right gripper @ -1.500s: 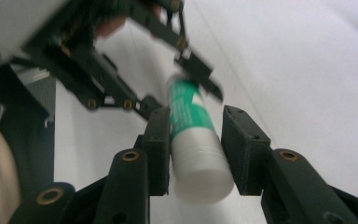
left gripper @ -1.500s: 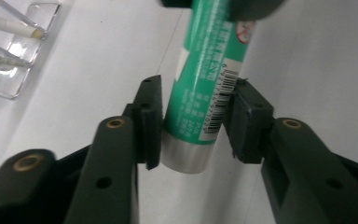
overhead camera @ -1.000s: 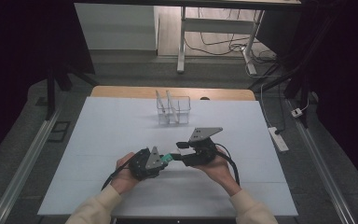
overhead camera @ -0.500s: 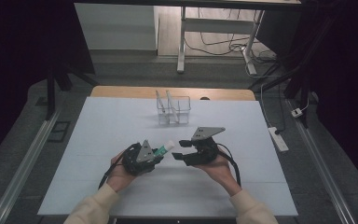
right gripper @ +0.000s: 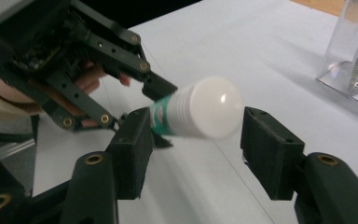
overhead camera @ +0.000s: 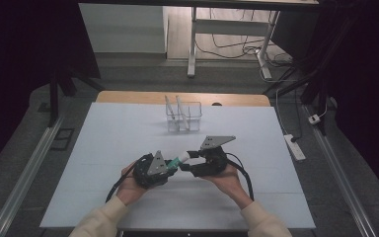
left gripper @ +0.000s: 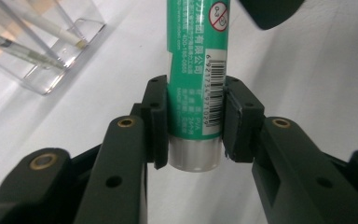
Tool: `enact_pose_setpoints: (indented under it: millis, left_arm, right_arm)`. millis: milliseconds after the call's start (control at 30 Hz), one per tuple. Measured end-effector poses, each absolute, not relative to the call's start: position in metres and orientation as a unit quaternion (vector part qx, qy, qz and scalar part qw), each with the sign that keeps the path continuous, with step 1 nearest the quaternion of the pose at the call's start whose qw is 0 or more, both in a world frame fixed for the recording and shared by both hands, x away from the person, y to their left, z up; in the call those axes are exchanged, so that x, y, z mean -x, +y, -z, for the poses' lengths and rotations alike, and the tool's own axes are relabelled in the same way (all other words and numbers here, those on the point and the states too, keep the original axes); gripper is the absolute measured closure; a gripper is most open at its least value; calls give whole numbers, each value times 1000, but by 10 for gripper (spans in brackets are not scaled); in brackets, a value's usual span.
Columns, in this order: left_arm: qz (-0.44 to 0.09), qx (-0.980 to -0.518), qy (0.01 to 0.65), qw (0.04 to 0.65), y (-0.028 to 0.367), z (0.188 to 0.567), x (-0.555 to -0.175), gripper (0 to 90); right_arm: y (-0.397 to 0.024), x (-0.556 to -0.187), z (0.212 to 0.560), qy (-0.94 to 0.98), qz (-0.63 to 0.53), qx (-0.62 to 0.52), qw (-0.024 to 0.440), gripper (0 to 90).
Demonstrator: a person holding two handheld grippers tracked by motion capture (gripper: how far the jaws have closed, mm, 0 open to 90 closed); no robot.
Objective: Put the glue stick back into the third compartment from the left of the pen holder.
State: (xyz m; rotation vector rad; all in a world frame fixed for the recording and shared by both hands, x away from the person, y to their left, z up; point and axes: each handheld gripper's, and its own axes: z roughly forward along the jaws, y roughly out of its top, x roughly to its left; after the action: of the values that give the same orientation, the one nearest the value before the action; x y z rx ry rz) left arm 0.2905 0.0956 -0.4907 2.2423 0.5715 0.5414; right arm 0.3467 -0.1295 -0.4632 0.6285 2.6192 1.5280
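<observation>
A green glue stick (left gripper: 193,56) with a barcode label is clamped near its silver base by my left gripper (left gripper: 196,121). In the high view the left gripper (overhead camera: 170,167) holds the stick (overhead camera: 175,161) level, low over the table near its front, pointing right. Its white cap (right gripper: 209,112) sits between the jaws of my right gripper (right gripper: 199,128), which faces the left gripper (right gripper: 158,93). The right jaws have just been closing a little around the cap, and a gap still shows at the right pad. In the high view the right gripper (overhead camera: 190,160) meets the stick from the right.
A clear plastic holder (overhead camera: 183,117) with thin pen-like sticks stands at the back middle of the white table (overhead camera: 103,148). A power strip (overhead camera: 294,146) lies off the table's right edge. Dark floor and desk legs lie beyond the far edge.
The white cap now shows between the two grippers, where a second ago the right jaws covered it. Both hands have kept their place.
</observation>
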Motion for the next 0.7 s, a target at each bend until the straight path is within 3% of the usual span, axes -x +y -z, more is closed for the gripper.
enact_pose_setpoints:
  millis: [300, 700]
  left_arm:
    - [-214, -884, 209, 359, 89, 494, -288, 653]
    - [-215, -886, 212, 351, 85, 499, -289, 650]
  right_arm:
    - [-130, -347, 463, 840, -504, -203, 7, 564]
    - [-129, -347, 462, 836, -512, -194, -14, 626]
